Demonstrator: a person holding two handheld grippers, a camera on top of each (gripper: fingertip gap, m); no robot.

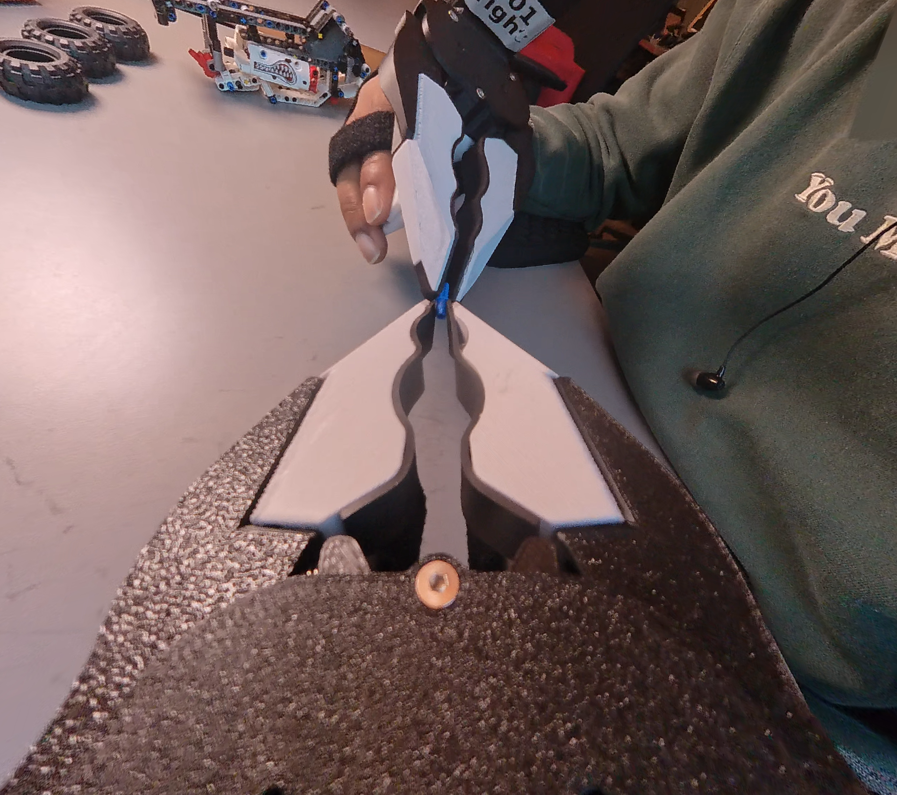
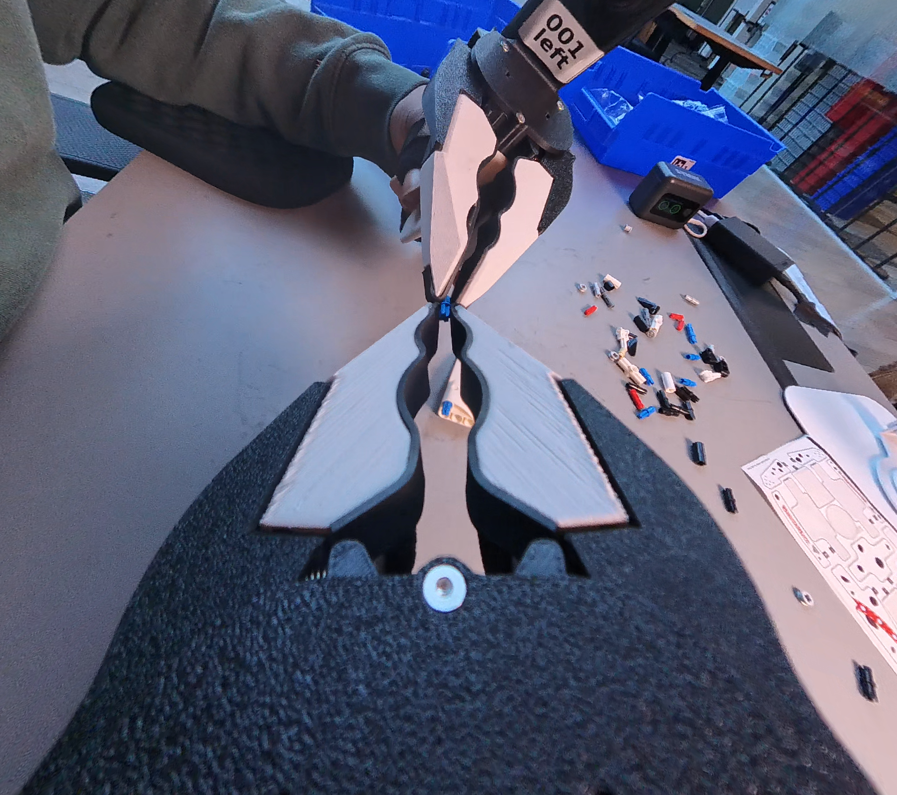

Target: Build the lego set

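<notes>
**Two grippers meet on one blue pin**

One small blue connector pin (image 1: 440,303) sits pinched in mid-air above the tabletop (image 1: 170,286), with the left gripper (image 1: 439,314) and the right gripper (image 1: 444,288) meeting tip to tip on it. Both sets of jaws are nearly closed around the pin; which one truly bears it cannot be told, since both tips touch it. In the right wrist view the same pin (image 2: 444,309) shows between the right gripper (image 2: 442,315) and the left gripper (image 2: 444,297), and a white beam piece (image 2: 454,402) lies on the tabletop below the right gripper's fingers.

The step in hand looks like a hand-over or re-gripping of the pin. The next move would call for one gripper to let go cleanly while the other keeps a firm hold, then carry the pin to a hole in a beam.

Farther out, loose small parts (image 2: 655,364) in red, blue, black and white lie scattered beside a sticker sheet (image 2: 835,543). The half-built model (image 1: 272,53) stands well apart, next to three black tyres (image 1: 68,48). Blue bins (image 2: 670,126) stand at the tabletop's far edge.
</notes>
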